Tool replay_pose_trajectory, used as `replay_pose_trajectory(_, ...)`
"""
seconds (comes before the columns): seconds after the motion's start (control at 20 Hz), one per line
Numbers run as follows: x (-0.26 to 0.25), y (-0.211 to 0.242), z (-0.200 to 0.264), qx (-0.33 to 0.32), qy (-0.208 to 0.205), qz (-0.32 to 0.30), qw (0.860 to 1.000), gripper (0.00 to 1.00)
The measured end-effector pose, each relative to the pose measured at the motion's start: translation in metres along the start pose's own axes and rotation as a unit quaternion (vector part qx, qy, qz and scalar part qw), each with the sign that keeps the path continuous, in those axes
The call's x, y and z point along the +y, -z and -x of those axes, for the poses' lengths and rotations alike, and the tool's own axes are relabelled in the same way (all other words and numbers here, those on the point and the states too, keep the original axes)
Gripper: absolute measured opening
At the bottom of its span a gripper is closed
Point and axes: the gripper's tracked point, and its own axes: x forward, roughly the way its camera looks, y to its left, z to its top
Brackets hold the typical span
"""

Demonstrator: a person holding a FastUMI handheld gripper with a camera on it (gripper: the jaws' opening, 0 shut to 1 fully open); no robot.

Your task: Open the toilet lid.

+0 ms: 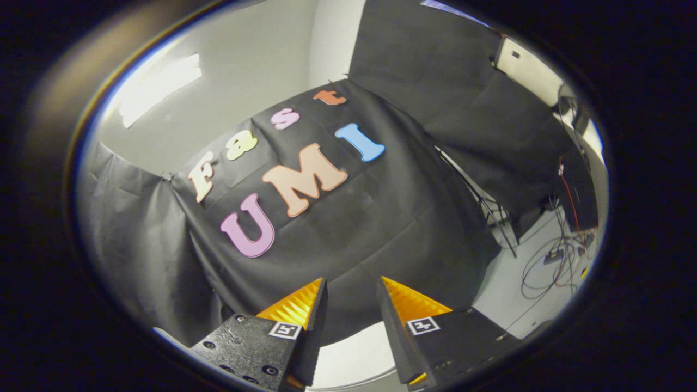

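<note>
- This is a recording booth in a lab: a creased black cloth backdrop (359, 228) hangs straight ahead of the parted, empty gripper (352, 287) fingers.
- Beyond the fingers to the right, tangled red and black cables (550, 267) sprawl across a pale grey floor (506, 299).
- Above the cloth stand plain white walls (256, 60).

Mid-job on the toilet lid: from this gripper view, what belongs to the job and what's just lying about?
Job:
- gripper, fingers apart, gripping nothing
- white curved surface between and below the fingers, possibly the toilet; the lid itself can't be made out

Lying about:
- black cloth wall beyond the fingers
- cables on the floor
- stand legs
</note>
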Motion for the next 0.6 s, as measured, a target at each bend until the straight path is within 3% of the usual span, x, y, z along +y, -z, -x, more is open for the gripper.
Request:
replay_pose_trajectory(0.3, -0.016, 0.075, -0.031, 0.055, 0.002, -0.106, 0.993, 0.56)
replay_pose_trajectory(0.6, -0.065, 0.166, -0.021, 0.111, 0.047, -0.189, 0.975, 0.56)
